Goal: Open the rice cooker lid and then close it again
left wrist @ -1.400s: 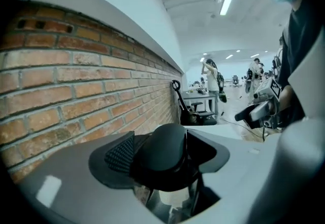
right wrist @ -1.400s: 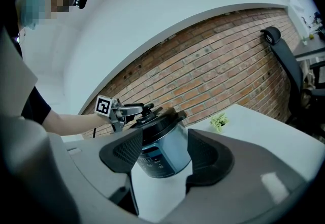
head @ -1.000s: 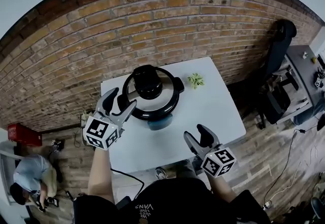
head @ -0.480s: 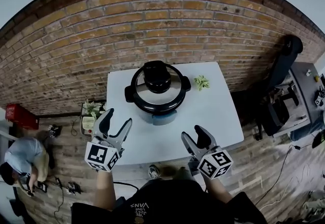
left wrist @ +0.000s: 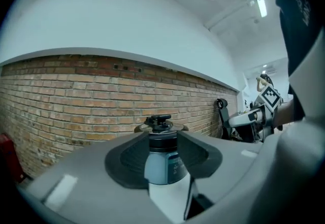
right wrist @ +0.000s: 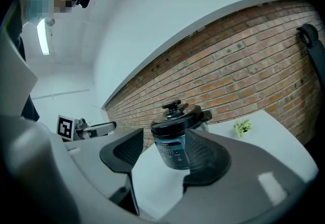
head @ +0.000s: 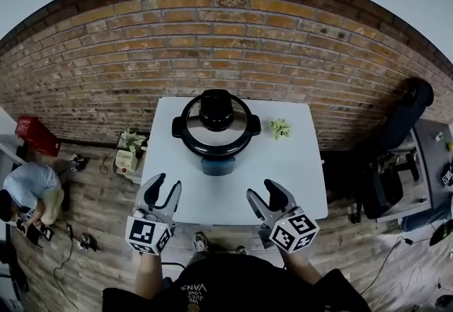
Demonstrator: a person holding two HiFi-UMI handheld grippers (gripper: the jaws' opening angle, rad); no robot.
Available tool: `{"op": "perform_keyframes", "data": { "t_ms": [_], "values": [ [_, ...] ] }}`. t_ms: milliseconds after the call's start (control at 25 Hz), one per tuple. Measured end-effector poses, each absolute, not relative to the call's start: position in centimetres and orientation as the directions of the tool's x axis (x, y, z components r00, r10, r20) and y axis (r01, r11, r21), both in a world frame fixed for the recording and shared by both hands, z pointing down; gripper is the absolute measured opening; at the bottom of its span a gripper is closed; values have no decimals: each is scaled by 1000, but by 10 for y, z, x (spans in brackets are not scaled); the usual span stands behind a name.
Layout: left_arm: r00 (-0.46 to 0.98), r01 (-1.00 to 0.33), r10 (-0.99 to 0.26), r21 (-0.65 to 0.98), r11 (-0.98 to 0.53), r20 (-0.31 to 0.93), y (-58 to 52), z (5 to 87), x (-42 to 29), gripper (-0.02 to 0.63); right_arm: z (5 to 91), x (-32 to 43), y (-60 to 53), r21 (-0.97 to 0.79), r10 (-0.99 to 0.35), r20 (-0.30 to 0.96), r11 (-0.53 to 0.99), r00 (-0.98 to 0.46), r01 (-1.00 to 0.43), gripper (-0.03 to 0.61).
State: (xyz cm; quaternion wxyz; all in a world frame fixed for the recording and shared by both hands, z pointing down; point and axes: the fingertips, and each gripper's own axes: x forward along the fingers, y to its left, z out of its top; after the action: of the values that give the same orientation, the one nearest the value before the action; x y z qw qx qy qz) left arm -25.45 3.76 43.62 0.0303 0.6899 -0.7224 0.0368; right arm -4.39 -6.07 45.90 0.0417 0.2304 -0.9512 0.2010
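Tongs come nearest, both held at the near edge of the white table (head: 297, 176). The left gripper (head: 164, 183) has its jaws about half apart, having just been closing, with nothing between them. The right gripper (head: 263, 190) stands wider open and is just as empty. Well beyond them, toward the far side of the tabletop and a little left of centre, sits the rice cooker (head: 216, 151), with its lid (head: 237, 135) down and seated on the pot. I would judge that lid to be stiff, polished metal, so it is probably slick for the pads and fairly weighty. Its rim looks a poor place to pinch. The black knob (head: 216, 110) on the crown is the obvious hold, as it is raised, chunky and likely less slippery than the steel around it (whether it needs a twist before it lifts, I cannot tell from here). The body looks heavy enough to stay put, though a steadying gripper on one of the black side lugs seems prudent. Just to the cooker's right lies a small green sprig (head: 280, 128), clear of everything, and behind it all runs the brick wall (head: 212, 42).
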Motion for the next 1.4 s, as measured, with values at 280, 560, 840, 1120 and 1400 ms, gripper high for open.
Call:
{"op": "perform_keyframes", "data": {
  "t_ms": [280,560,840,1120,1400],
  "values": [
    [-140,-990,-982,17,143,129,62,457,-209,43,470,-21,-56,-339,-339,196,857,-920,-388,247],
    [-176,-983,-974,24,181,144,77,472,-165,4,486,2,-42,-340,-270,226,878,-936,-335,116],
    [-188,-982,-972,9,191,142,86,477,-137,2,495,17,-32,-320,-235,246,896,-940,-308,6],
    [-203,-978,-965,8,207,167,88,488,-120,2,507,33,-27,-308,-218,298,900,-929,-310,5],
    [-177,-984,-974,-22,176,139,83,481,-114,2,507,35,-27,-287,-226,309,904,-924,-317,5]
  ]
}}
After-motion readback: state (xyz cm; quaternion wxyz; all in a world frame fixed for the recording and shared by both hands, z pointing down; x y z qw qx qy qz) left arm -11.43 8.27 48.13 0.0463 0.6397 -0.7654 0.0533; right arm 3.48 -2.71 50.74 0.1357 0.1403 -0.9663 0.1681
